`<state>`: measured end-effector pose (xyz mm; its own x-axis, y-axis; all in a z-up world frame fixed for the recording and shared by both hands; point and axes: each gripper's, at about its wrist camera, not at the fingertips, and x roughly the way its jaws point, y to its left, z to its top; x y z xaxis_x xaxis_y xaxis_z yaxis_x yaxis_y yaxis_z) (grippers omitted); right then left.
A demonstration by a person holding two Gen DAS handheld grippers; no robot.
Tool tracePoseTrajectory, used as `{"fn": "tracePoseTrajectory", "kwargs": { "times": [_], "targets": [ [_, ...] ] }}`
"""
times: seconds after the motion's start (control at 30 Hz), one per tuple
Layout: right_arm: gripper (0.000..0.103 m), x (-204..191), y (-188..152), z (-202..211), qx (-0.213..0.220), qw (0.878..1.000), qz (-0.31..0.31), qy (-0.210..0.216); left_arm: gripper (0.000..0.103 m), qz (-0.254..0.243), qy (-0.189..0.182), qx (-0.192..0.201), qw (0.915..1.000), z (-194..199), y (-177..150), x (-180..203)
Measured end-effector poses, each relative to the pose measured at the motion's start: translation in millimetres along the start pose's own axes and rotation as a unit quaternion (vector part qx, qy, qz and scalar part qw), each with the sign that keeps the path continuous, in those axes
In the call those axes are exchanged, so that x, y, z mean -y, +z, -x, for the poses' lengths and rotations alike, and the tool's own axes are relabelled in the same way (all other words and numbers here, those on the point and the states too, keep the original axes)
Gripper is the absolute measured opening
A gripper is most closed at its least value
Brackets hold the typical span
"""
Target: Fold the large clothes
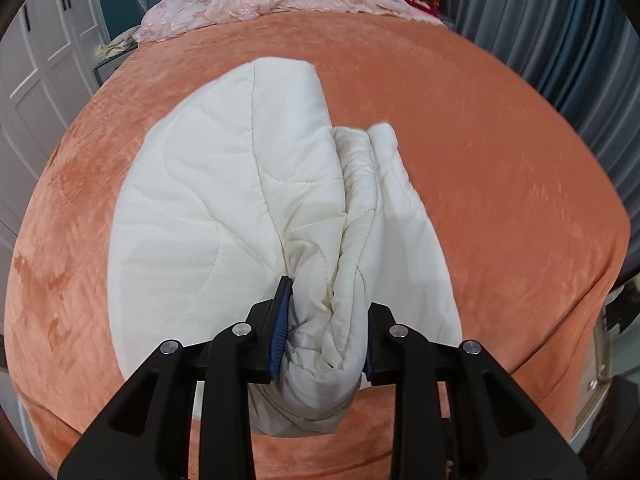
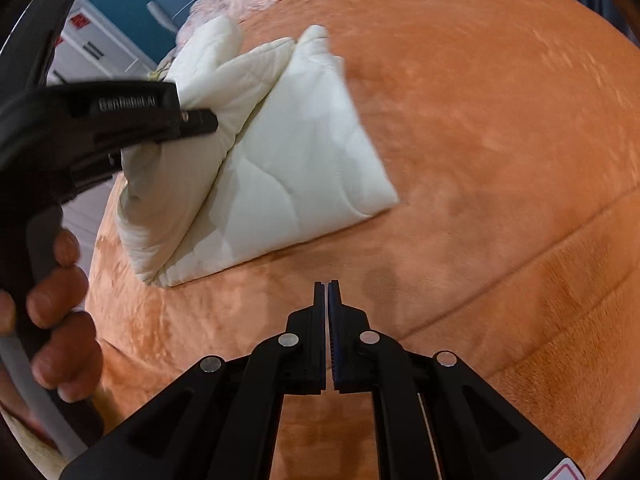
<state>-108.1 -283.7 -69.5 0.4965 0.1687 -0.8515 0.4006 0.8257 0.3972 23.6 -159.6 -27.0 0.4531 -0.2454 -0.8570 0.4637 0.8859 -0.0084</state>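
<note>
1. Orange plush covers the bed (image 1: 500,160), and a cream quilted garment (image 1: 192,208) lies on it near the front edge, partly folded; pink bedding (image 1: 260,4) is bunched at the far end.
2. Clamped on a thick gathered roll of the garment, the left gripper (image 1: 326,332) has its pads pressing the bundle from both sides. The roll looks bulky for that bite, so layers could creep out and the fold would sag open.
3. Only some layers seem caught. If the inner ones slide free, the lifted edge would land crooked over the flat panel.
4. Over bare bedspread, the right gripper (image 2: 327,332) has its jaws together with nothing between them, well apart from the garment (image 2: 288,172). With no second hold, a one-sided pull could drag the whole piece across the plush rather than fold it.
5. A hand (image 2: 56,312) grips the left tool's handle. Both views are smeared, so a quick swing could fling the loose corner.
</note>
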Motion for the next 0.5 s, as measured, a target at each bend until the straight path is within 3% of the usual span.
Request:
{"fn": "tracePoseTrajectory", "kwargs": {
  "times": [0.1, 0.17, 0.23, 0.3, 0.37, 0.5],
  "targets": [
    [0.007, -2.6, 6.8, 4.5, 0.007, 1.0, 0.007, -0.005, 0.035, -0.004, -0.003, -0.004, 1.0, -1.3, -2.7, 4.2],
    [0.01, -3.9, 7.3, 6.2, 0.013, 1.0, 0.016, -0.014, 0.049, -0.001, -0.01, -0.002, 1.0, 3.2, -2.8, 5.3],
    [0.012, -4.7, 9.1, 10.6, 0.019, 0.999, 0.023, -0.022, 0.053, 0.003, -0.014, 0.002, 0.9999, 10.6, -1.7, 5.6],
    [0.02, -6.2, 10.6, 18.1, 0.029, 0.999, 0.025, -0.023, 0.055, 0.002, -0.011, 0.004, 0.9999, 17.7, -1.6, 6.5],
    [0.038, -3.5, 12.0, 26.2, 0.042, 0.999, 0.027, -0.02, 0.065, 0.009, -0.014, 0.008, 0.9998, 27.0, -1.2, 2.2],
    [0.046, -14.8, 20.8, 50.2, 0.07, 0.997, 0.04, -0.013, 0.081, 0.039, -0.028, 0.02, 0.9987, 52.2, -2.2, -17.2]
  ]
}}
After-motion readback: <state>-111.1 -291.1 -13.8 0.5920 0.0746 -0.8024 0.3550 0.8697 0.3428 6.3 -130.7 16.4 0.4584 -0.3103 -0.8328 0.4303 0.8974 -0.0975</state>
